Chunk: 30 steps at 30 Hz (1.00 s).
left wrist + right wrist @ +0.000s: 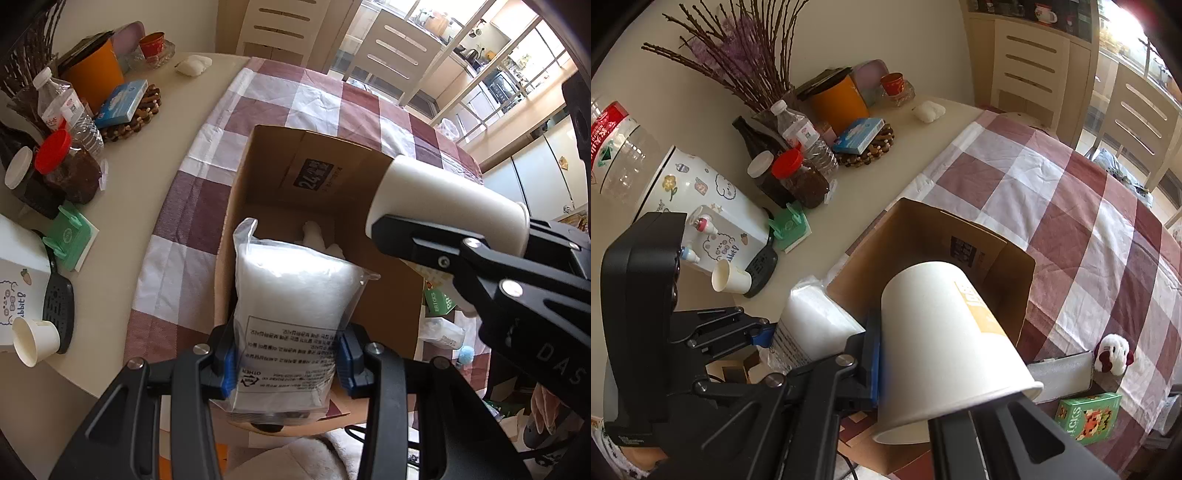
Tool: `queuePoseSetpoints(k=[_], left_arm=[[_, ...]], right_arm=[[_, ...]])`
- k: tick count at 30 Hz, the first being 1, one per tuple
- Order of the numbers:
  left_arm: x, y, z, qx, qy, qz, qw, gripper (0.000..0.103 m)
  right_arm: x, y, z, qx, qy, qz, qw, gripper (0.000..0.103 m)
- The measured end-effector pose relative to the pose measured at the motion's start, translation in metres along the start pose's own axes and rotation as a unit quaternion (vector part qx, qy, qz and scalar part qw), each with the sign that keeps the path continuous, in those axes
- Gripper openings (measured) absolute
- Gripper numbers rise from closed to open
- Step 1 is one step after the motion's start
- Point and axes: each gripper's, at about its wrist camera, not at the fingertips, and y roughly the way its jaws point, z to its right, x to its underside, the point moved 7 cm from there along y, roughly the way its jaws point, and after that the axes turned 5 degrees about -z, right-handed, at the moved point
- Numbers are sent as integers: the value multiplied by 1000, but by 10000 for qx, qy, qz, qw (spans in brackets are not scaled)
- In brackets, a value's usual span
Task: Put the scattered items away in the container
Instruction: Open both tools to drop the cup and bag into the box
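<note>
My left gripper (282, 363) is clamped on a clear bag of white stuffing (291, 314), blue pads pressing both its sides, and holds it upright over the near edge of the open cardboard box (332, 173) on the checked tablecloth (295, 96). My right gripper (905, 373) pinches the wall of a white paper cup (945, 347), tipped bottom-forward above the box. A green bricks box (1087, 415) and a small plush dog (1113, 352) lie right of the box.
</note>
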Motion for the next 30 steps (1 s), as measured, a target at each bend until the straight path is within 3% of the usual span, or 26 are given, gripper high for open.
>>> queuePoseSetpoints(k=[5,6,10,18,30], left_arm=[[1,4,2,51,-4,-62,10000,44],[0,4,2,58,-22,-65,10000,50],[-2,-3,-1,-4,-88,10,10000,76],[-3,-13,-9,-109,-222,49,9997,77],[-4,-22,0,-208,-125,97,9997,77]], right_arm=[[-6,3,1,106,-63,-47,9999,7],[-7,4,2,97,-57,-80,9999,7],[-11,3,5,129,-77,-136,9998,26],[-22,-14,13,265,-87,62,9996,33],[2,-26,29,372,191,74,9991,33]])
